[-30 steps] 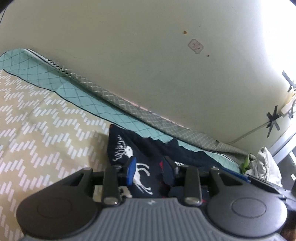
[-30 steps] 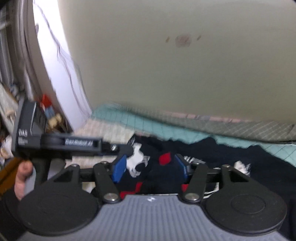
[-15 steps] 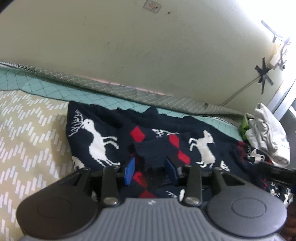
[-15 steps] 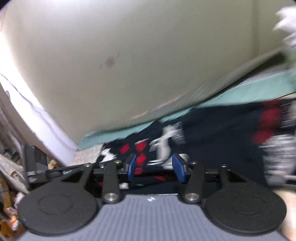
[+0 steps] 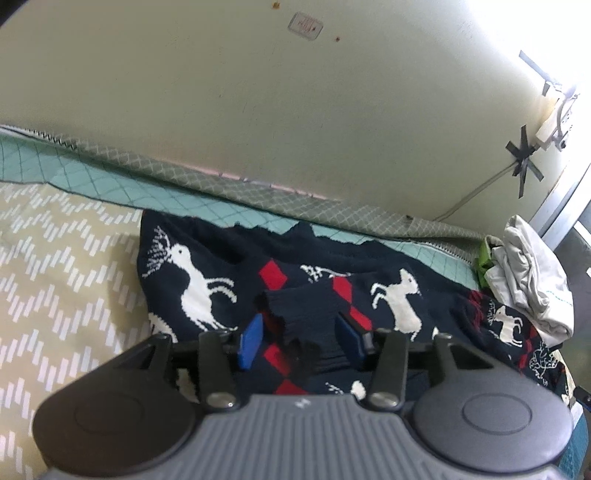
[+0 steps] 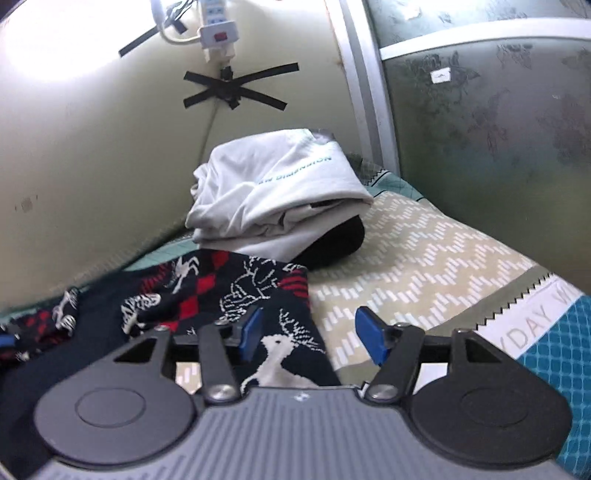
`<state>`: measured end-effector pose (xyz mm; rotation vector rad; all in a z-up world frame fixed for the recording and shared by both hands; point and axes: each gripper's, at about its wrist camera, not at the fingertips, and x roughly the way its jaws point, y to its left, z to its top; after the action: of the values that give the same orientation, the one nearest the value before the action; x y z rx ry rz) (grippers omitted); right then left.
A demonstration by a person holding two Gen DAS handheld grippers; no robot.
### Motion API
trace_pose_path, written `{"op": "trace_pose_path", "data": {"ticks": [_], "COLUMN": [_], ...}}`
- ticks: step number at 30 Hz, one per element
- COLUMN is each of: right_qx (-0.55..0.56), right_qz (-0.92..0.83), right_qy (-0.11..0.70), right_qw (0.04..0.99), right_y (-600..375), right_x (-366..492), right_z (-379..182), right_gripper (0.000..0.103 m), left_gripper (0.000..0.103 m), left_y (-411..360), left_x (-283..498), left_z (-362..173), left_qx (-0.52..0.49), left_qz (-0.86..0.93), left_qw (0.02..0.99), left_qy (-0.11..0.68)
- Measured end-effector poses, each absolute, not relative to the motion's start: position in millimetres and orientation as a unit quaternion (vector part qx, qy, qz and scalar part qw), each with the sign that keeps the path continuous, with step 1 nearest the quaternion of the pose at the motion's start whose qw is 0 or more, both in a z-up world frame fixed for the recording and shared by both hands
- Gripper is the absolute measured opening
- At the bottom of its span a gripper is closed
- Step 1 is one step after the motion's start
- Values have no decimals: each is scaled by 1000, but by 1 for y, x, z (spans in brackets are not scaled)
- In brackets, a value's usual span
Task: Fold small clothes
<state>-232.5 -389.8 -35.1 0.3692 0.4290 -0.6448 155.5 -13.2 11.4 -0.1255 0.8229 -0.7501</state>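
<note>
A navy sweater [image 5: 207, 273] with white reindeer and red diamonds lies spread on the bed against the wall. Its ribbed cuff [image 5: 303, 306] lies folded over the body, between the blue pads of my left gripper [image 5: 301, 338], which is open and not clamping it. In the right wrist view the sweater's other end [image 6: 221, 291] lies at the left. My right gripper [image 6: 310, 338] is open above the sweater's edge and the bedspread, with a reindeer part of the cloth under its left finger [image 6: 251, 334].
A beige zigzag bedspread [image 5: 55, 280] with a teal quilted border [image 5: 110, 184] covers the bed. Folded white clothes [image 6: 273, 192] on a black item are stacked by the wall corner. A frosted sliding door [image 6: 480, 147] stands at right. A power strip [image 6: 218, 26] hangs on the wall.
Both grippers have opened wider. The right gripper swung right, from the sweater's middle to its end by the white pile. The left view rose slightly over the laid sleeve.
</note>
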Motion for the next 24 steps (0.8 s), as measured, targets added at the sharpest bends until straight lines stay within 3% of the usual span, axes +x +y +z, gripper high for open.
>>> {"op": "trace_pose_path", "data": {"ticks": [3,4,5,11,17,20,24], "right_qx": [140,137,149,211,185,165,167], "right_qz": [-310,-309,-299,-192,10,110,180], "right_qy": [243,263,273,203,162,188,270], "right_qw": [908,903,902,937,969,962,931], "right_y": [-389,-393,-397,-371,-291,-234,-180], "right_x": [-219,-218,-216,-205,-134,-91,-44], "right_z": [-43,-48,-52,9,74,66,8], "right_gripper": [58,28,7,4,4,4,6], "left_gripper": [47,47,47,47,48,49,50], "left_y": [-11,-11,-10,-4,12,18,18], "left_x": [153,152,153,154,158,161,162], "left_z": [17,18,18,23,35,39,38], "left_qx": [-59,-61,-62,-83,-117,-125,-121], "left_qz": [-358,-358,-358,-358,-368,-372,-371], "left_qw": [851,851,851,850,845,843,842], "left_qy": [380,379,379,377,369,367,373]}}
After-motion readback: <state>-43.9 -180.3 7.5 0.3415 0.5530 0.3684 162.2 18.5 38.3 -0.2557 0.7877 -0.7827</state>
